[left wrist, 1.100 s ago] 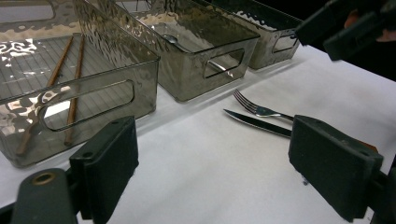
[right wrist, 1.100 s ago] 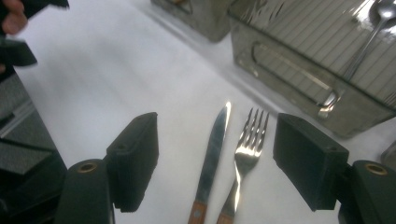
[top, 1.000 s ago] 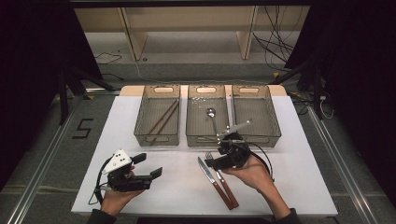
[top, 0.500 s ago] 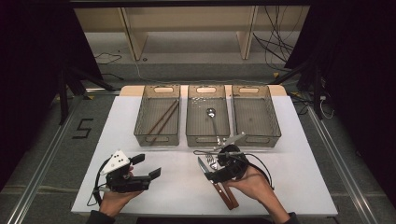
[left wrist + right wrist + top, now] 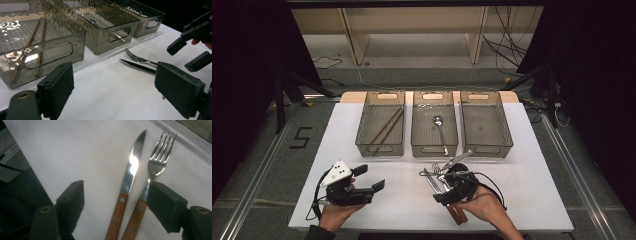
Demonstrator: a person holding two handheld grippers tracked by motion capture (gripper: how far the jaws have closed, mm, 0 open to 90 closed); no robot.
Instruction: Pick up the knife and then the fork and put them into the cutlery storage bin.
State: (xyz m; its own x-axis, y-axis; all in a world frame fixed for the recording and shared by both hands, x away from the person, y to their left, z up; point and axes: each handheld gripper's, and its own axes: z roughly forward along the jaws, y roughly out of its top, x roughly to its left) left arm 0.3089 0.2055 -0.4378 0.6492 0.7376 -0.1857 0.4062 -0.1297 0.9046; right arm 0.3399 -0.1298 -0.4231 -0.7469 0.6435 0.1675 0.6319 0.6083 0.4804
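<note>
Right gripper view showed the right gripper (image 5: pixel 115 200) poised low over a knife (image 5: pixel 126 187) and a fork (image 5: pixel 147 185) lying side by side on the white worktop (image 5: pixel 75 152). Its fingers (image 5: pixel 71 202) stood wide apart and held nothing; the knife's wooden handle lay in the gap between them, and the fork's handle passed just under the edge of the far finger. Neither piece looked lifted, so the pick-up was judged not yet made.

Both pieces lay with their wooden handles toward the person and their metal ends pointing away toward the bins, long axes nearly parallel and slanted a little to the left in the high view.

Nearby, the left gripper (image 5: pixel 362 187) rested at the worktop's near left, its fingers (image 5: pixel 56 87) likewise wide open and empty, aimed across at the cutlery.

Farther off stood three clear bins in a row. The left bin (image 5: pixel 380 125) held chopsticks (image 5: pixel 387 125), the middle bin (image 5: pixel 434 122) held a spoon (image 5: pixel 440 131), and the right bin (image 5: pixel 486 122) appeared empty.

As a judgement, the sorting stood partly done: chopsticks and spoon were binned, while knife and fork remained to be grasped and carried over, perhaps to the empty bin.
</note>
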